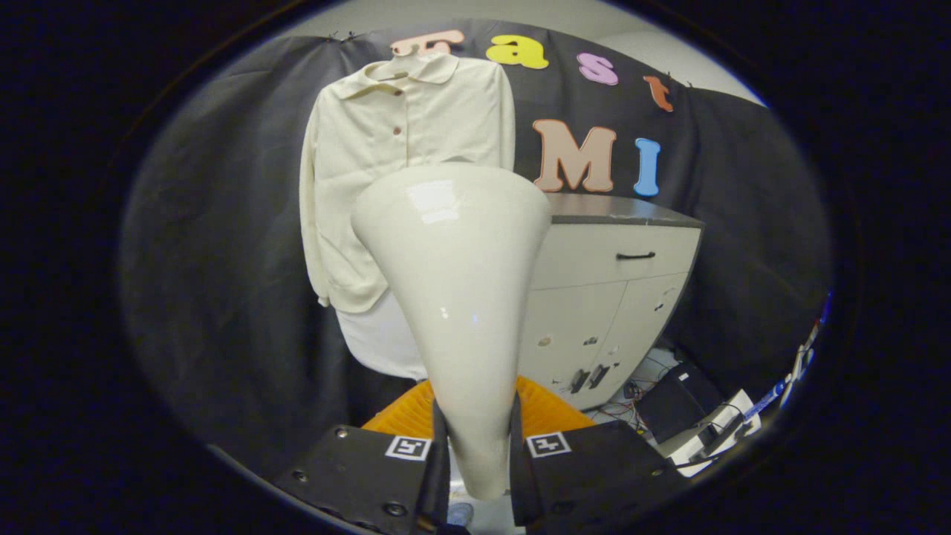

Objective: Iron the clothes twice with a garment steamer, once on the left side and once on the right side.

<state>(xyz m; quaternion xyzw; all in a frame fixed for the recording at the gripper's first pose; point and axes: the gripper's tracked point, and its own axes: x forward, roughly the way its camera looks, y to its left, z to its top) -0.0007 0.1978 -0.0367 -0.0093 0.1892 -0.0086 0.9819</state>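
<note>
Garment steamer held up near a hanging shirt

At far left a cream shirt [405, 178] hangs on the booth's black wall; the tool [479, 461] pinches the steamer's [453, 297] narrow handle between both fingers — its wide head rises before the shirt; right, a white cabinet [617, 297].

Gripper [479, 461]: square coded tags, screws on jaw mounts.
</note>
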